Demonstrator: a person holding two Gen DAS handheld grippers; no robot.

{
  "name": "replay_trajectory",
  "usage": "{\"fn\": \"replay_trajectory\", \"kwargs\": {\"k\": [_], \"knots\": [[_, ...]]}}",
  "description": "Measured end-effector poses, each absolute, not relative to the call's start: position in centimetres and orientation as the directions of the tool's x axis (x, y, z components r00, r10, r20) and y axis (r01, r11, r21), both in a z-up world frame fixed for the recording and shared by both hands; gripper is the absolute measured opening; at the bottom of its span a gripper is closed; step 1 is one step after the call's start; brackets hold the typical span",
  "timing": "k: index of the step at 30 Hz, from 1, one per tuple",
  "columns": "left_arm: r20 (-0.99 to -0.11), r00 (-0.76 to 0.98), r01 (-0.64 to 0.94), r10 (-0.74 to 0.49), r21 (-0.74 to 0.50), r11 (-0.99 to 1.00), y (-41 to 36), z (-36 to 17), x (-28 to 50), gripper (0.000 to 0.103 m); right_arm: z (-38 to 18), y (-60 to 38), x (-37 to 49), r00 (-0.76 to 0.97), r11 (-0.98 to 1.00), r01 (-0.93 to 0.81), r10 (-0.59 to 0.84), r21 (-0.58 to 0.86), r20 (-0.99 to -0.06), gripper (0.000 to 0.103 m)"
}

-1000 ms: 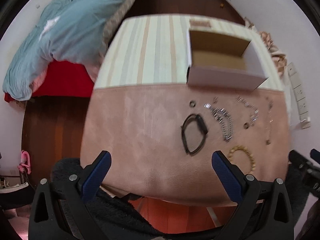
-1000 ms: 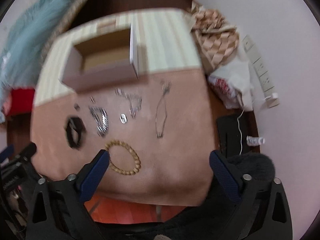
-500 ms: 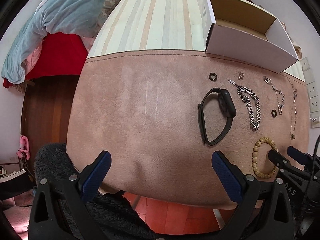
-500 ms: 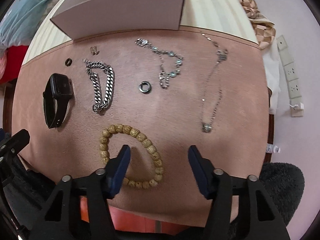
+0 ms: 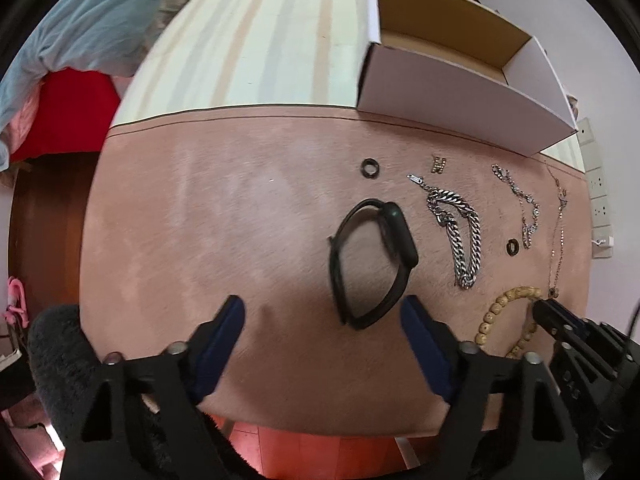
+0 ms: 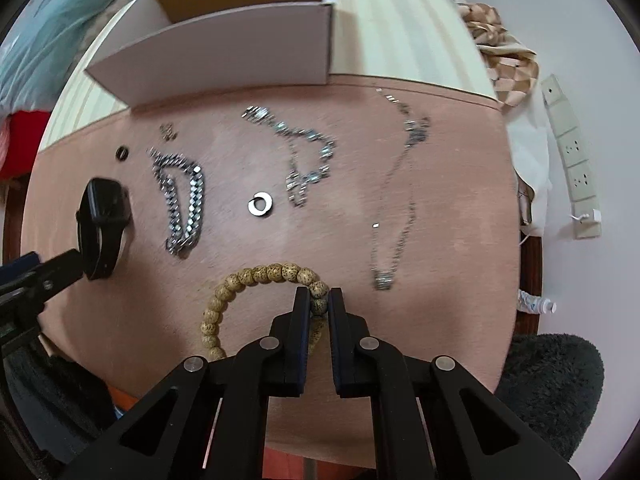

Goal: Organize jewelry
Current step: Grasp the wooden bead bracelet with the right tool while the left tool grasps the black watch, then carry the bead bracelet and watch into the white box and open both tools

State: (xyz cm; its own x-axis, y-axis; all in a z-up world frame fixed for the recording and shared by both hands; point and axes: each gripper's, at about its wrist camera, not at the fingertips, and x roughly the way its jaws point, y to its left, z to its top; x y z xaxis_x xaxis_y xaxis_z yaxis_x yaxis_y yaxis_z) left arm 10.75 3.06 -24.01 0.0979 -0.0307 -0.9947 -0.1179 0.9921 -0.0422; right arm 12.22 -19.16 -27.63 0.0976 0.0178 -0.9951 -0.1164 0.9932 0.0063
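Observation:
Jewelry lies on a pink suede mat (image 5: 200, 220). My right gripper (image 6: 319, 300) is shut on the right side of a wooden bead bracelet (image 6: 256, 276), which rests on the mat; the bracelet also shows in the left wrist view (image 5: 496, 312). My left gripper (image 5: 322, 312) is open and empty, its right finger close to a black smartwatch (image 5: 372, 256). Farther back lie a thick silver chain (image 6: 182, 196), a silver ring (image 6: 260, 204), a jewelled bracelet (image 6: 304, 152), a thin necklace (image 6: 400, 200), a dark ring (image 5: 370, 168) and a small earring (image 5: 439, 164).
An open white cardboard box (image 5: 460, 92) stands at the back on a striped cloth (image 5: 260, 48). A bed with blue bedding (image 5: 80, 20) is at the left. A power strip (image 6: 572, 152) runs along the right wall. The table's near edge is just under the grippers.
My right gripper has closed on the bead bracelet. My left gripper has moved forward and lower toward the smartwatch, and its fingers have narrowed but stay open.

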Motion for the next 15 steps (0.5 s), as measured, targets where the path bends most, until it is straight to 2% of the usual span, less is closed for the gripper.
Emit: {"fn": "replay_trajectory", "kwargs": {"k": [2,4,6,8,12,15], "knots": [[-0.995,0.092,-0.110,-0.049,-0.059,0.992,2.8,-24.5,11.3,0.053,-27.5,-19.6,12.4,0.098,0.993,-0.114,0.019,0.008,-0.995,0.009],[-0.994,0.098,-0.104,-0.050,-0.060,0.993,2.6,-24.7,11.7,0.048,-27.6,-19.7,12.6,0.091,0.994,-0.110,0.020,0.010,-0.996,0.009],[-0.993,0.108,-0.085,-0.040,-0.049,0.995,2.3,-25.0,12.1,0.029,-27.9,-19.7,12.7,0.084,0.994,-0.104,0.020,0.011,-0.996,0.009],[-0.994,0.109,-0.067,-0.029,-0.036,0.997,2.2,-25.4,12.3,0.021,-28.5,-19.9,12.8,0.074,0.995,-0.103,0.016,0.009,-0.997,0.009],[-0.992,0.126,-0.042,-0.004,-0.009,0.999,2.2,-26.1,12.6,0.009,-29.0,-19.8,12.4,0.068,0.995,-0.100,0.005,-0.002,-0.998,0.010],[-0.991,0.132,-0.035,-0.004,-0.008,0.999,2.4,-26.7,12.3,0.008,-28.7,-19.4,12.3,0.079,0.994,-0.104,-0.008,-0.016,-0.997,0.010]]}}
